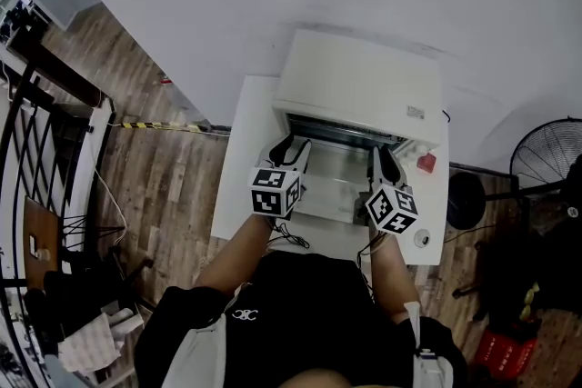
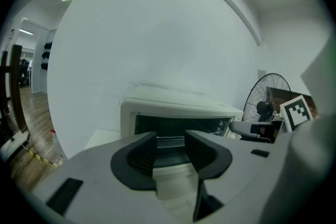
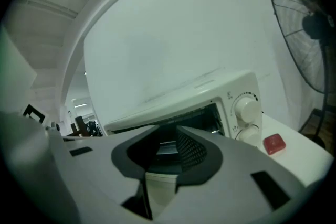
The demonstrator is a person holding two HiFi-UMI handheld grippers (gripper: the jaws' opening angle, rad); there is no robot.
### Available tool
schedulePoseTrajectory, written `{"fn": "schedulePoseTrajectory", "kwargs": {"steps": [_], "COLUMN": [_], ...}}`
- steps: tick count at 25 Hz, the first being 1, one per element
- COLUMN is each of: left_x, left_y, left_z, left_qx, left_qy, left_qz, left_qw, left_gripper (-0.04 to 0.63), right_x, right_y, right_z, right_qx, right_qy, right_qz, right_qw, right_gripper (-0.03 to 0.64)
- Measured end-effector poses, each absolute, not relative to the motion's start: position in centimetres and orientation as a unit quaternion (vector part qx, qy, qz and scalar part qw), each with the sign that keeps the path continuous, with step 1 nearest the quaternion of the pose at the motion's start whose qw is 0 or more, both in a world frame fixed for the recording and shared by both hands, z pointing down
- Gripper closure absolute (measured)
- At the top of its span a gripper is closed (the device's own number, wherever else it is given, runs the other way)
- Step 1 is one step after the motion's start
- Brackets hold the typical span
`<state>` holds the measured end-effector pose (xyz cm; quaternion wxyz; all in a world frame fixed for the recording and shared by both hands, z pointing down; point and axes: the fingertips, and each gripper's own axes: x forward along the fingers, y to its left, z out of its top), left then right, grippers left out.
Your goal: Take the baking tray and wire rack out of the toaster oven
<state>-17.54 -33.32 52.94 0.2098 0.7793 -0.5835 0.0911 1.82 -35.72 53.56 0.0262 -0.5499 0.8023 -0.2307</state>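
1. Two grippers are in front of the toaster oven (image 1: 359,82), over its door (image 1: 332,186), which lies open and flat.
2. My left gripper (image 1: 292,150) has its jaws spread wide, with nothing between them.
3. My right gripper (image 1: 383,161) has its jaws a little apart, also holding nothing.
4. Inside the oven I see a flat shelf (image 2: 169,143). I cannot tell if it is the tray or the rack.
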Motion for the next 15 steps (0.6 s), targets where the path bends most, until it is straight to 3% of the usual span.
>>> {"fn": "schedulePoseTrajectory", "kwargs": {"steps": [4,9,15], "left_x": [-17.6,-18.0,-18.0], "left_y": [-33.3,-33.4,-34.1], "left_z": [54.7,56.9,58.6], "left_qx": [0.777,0.764,0.679], "left_qy": [-0.573,-0.565,-0.475], "left_qz": [0.089,0.056,-0.209], "left_qw": [0.246,0.305,0.520], "left_gripper": [0.420,0.416,0.417], "right_x": [3.1,3.8,4.8], "right_y": [-35.8,-36.0,-36.5], "right_z": [54.5,56.9,59.2], "right_qx": [-0.562,-0.562,-0.539], "right_qy": [0.779,0.752,0.688], "right_qz": [-0.269,-0.332,-0.444], "right_qw": [0.065,0.096,0.201], "right_gripper": [0.448,0.448,0.449]}}
